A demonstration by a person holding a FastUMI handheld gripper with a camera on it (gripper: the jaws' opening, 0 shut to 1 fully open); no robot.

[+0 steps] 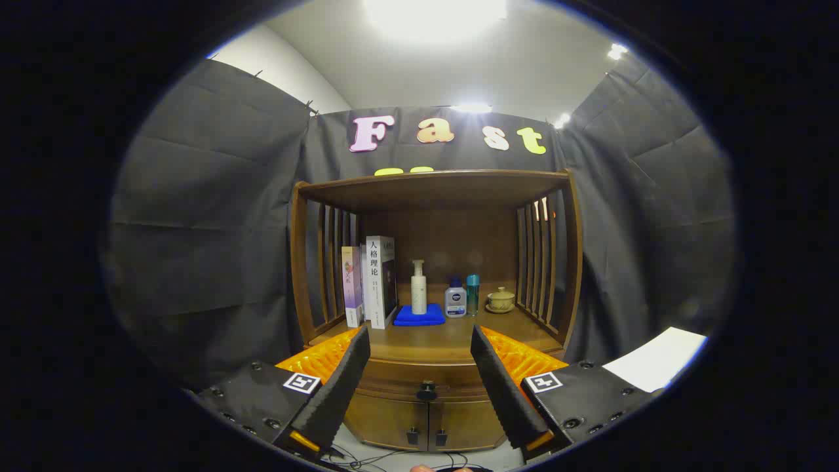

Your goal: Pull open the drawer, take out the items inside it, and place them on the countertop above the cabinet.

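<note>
Drawer [419,379] front sits shut in the wooden cabinet [432,308], straight ahead of the claw [420,351] and framed between its two fingers; its long axis runs crosswise, from one finger toward the other, and its face points back at the claw. A dark knob [427,392] marks the middle of that front, in the gap between the fingers and a little below their tips. The claw stands wide, its fingers spread well apart and pressing on nothing. Just under the drawer are two small cabinet doors [426,423] with dark pulls meeting at the centre. Beyond the fingertips lies the surface [436,339] above the drawer, under a shelf top with slatted sides. At the back of it, left of the claw's midline, books [371,283] stand upright; a white pump bottle [419,287] stands upright on a folded blue cloth [419,316] near the midline; to the right are a small squat bottle [455,300], a slim teal bottle [472,294] just beside it, and a lidded cup on a saucer [501,299]. Cables [367,457] trail on the floor below the cabinet.
</note>
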